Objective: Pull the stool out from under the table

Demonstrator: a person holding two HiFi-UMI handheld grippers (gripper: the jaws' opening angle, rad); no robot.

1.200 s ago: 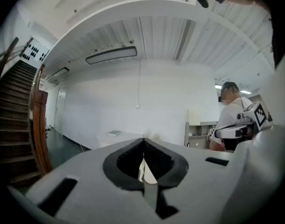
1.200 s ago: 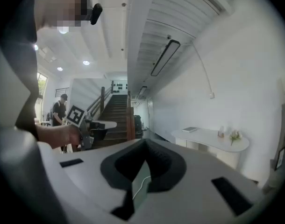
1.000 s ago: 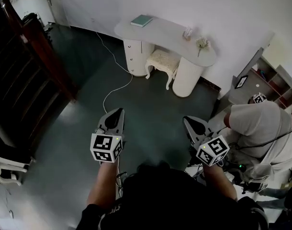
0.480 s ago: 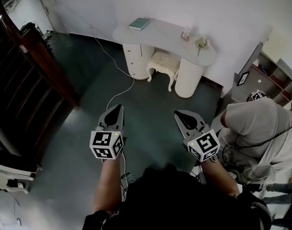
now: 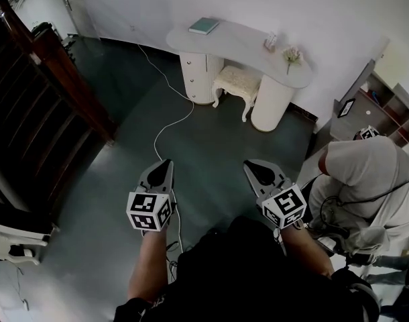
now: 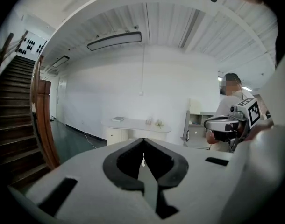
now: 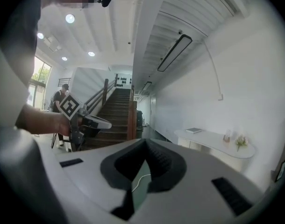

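A cream stool (image 5: 237, 84) with carved legs stands tucked under a white curved table (image 5: 251, 45) against the far wall. The table (image 6: 137, 123) also shows small and distant in the left gripper view, and at the right as the table (image 7: 212, 141) in the right gripper view. My left gripper (image 5: 165, 162) and right gripper (image 5: 249, 164) are held side by side over the dark floor, well short of the stool. Both are shut with nothing between their jaws.
A book (image 5: 204, 25), a small box (image 5: 270, 42) and a flower sprig (image 5: 291, 55) lie on the table. A white cable (image 5: 165, 123) runs across the floor. A wooden staircase (image 5: 43, 106) rises at left. A seated person (image 5: 365, 180) and shelves (image 5: 385, 106) are at right.
The view has shifted toward the table. Both grippers have sunk a little in the picture, and the right one has drawn in toward the left; both stay shut.
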